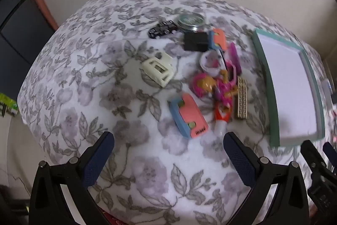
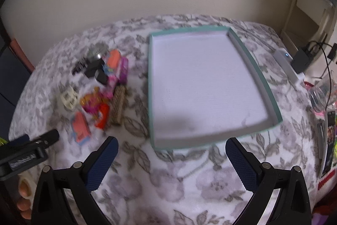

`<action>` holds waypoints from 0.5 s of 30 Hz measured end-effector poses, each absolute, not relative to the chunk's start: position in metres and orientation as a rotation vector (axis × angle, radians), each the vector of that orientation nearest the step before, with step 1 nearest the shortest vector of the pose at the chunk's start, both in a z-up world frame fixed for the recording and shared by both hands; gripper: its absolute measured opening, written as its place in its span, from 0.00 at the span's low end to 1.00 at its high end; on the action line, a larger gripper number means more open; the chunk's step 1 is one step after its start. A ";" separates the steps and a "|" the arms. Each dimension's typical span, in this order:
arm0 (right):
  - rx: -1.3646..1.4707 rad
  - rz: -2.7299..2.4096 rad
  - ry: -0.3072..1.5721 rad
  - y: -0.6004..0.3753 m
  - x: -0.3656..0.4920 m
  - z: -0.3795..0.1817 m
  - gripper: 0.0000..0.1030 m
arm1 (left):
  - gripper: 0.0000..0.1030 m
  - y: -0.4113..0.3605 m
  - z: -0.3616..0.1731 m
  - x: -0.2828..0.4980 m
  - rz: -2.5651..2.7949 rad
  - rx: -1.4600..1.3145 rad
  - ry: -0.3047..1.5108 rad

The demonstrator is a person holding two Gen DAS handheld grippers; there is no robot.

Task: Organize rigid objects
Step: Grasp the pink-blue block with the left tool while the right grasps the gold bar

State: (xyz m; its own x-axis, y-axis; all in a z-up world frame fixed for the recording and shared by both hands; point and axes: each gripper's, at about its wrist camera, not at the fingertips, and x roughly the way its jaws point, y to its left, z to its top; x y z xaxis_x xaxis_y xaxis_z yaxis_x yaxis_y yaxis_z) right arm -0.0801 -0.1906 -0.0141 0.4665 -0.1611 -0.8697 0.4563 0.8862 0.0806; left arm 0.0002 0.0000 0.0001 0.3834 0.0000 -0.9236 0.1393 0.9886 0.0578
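Note:
A heap of small toys lies on the floral blanket: a pink-and-blue toy block (image 1: 188,117), a cream hair claw (image 1: 157,69), a black toy car (image 1: 163,28), a round tin (image 1: 191,20), a black adapter (image 1: 195,41), a pink figure (image 1: 212,83) and a gold strip (image 1: 241,98). To their right sits a shallow teal tray (image 1: 261,69) (image 2: 152,85) with a white floor and nothing inside. My left gripper (image 1: 168,149) hovers open just short of the toy block. My right gripper (image 2: 171,153) stands open over the tray's near edge.
The floral blanket (image 1: 88,85) (image 2: 189,187) covers a raised surface against a plain wall. A white power strip (image 2: 288,64) with a black plug lies at the right edge, beside papers and clutter. The left gripper's fingers (image 2: 31,144) show at the left of the right wrist view.

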 end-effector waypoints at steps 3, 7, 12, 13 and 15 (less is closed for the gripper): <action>0.339 -0.373 1.006 -0.192 -0.063 -0.005 1.00 | 1.00 -0.001 0.004 0.013 -0.065 0.115 1.173; 0.358 -0.333 1.006 -0.187 -0.035 0.000 1.00 | 1.00 0.002 -0.002 0.032 -0.019 0.082 1.191; 0.331 -0.291 1.040 -0.173 0.000 -0.013 0.92 | 1.00 0.004 -0.025 0.050 0.026 0.020 1.262; 0.332 -0.279 1.051 -0.171 0.005 -0.018 0.90 | 1.00 0.005 -0.027 0.055 0.015 -0.017 1.273; 0.322 -0.260 1.074 -0.166 0.015 -0.028 0.87 | 0.99 0.005 -0.037 0.061 0.017 -0.049 1.312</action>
State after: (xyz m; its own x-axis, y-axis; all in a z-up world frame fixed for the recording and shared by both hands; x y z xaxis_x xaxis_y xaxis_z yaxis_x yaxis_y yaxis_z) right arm 0.0146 -0.1664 -0.0285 0.4537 -0.0512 -0.8897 0.3608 0.9234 0.1308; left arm 0.0607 0.0054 -0.0370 0.2563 -0.0153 -0.9665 -0.0398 0.9989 -0.0264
